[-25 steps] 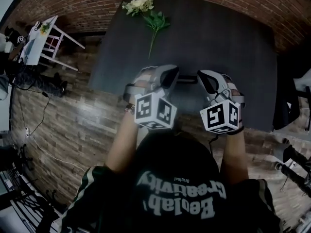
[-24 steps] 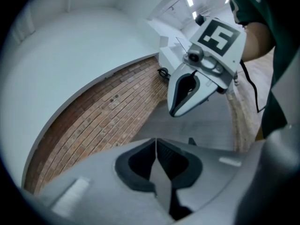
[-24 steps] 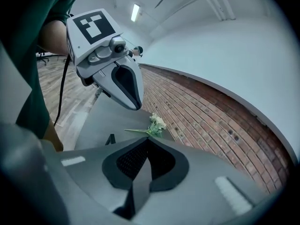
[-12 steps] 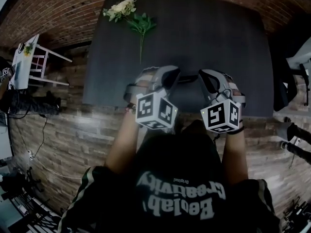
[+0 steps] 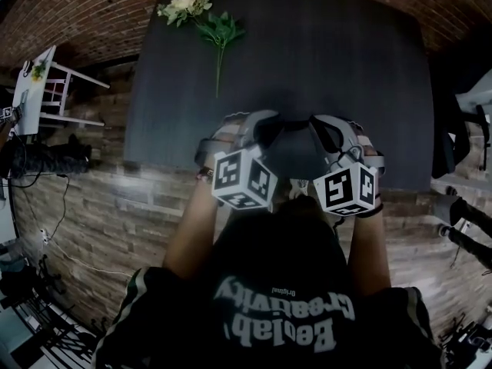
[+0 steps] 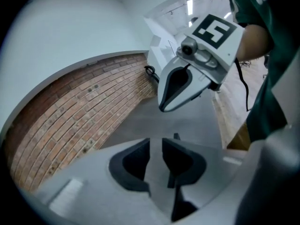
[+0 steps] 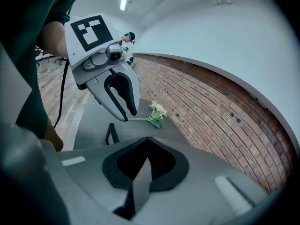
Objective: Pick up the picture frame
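Note:
The picture frame (image 5: 296,126), small and dark, stands upright on the dark table (image 5: 346,60) near its front edge, between my two grippers. In the right gripper view the frame (image 7: 111,132) shows as a thin black stand just below the left gripper (image 7: 120,96). My left gripper (image 6: 155,156) has just been opening its jaws; a narrow gap shows between the pads with nothing in it, and the frame's edge (image 6: 176,136) sits just beyond them. My right gripper (image 7: 147,144) has its pads meeting at the tip, holding nothing.
A white flower with green leaves (image 5: 201,14) lies at the table's far left corner. A brick wall (image 7: 211,111) runs along the far side. Wood-plank floor (image 5: 100,206) lies left of the table, with a white chair (image 5: 46,79) beyond.
Both grippers have dipped toward the table and drawn slightly nearer each other. The head view has shifted, so the flower now sits higher and further left.

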A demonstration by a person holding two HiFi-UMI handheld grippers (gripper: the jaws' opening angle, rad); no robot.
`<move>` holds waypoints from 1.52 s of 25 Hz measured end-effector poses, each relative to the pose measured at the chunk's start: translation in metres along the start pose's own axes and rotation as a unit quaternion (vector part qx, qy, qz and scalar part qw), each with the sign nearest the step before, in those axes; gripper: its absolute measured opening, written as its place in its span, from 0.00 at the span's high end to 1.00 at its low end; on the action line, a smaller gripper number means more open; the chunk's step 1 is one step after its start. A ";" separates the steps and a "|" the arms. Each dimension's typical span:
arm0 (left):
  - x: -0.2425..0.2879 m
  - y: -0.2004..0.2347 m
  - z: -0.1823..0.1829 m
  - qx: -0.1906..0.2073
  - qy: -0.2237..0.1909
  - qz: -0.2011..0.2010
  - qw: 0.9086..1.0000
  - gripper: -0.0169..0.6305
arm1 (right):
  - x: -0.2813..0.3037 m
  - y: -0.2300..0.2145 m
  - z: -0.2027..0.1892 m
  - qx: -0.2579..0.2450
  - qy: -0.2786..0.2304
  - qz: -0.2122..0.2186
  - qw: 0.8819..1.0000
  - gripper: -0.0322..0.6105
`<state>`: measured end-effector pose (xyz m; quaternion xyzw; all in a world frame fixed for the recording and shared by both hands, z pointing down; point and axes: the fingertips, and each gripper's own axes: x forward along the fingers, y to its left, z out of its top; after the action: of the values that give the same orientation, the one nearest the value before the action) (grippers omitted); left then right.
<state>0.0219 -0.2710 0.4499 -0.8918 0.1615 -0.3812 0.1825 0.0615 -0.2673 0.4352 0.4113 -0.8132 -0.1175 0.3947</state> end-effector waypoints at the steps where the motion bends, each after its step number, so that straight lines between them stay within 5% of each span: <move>1: 0.003 -0.001 -0.001 -0.004 0.004 -0.005 1.000 0.83 | 0.002 -0.001 -0.003 0.002 0.000 0.004 1.000 0.94; 12: 0.039 -0.009 -0.023 -0.006 0.049 -0.055 0.997 0.71 | 0.033 -0.006 -0.029 0.013 0.001 0.044 0.999 0.94; 38: 0.092 -0.041 -0.070 -0.002 0.119 -0.161 0.980 0.70 | 0.066 -0.011 -0.069 0.046 0.022 0.074 0.996 0.94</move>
<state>0.0366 -0.2882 0.5704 -0.8546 0.0372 -0.5089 0.0966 0.0957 -0.3157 0.5111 0.3699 -0.8371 -0.0409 0.4010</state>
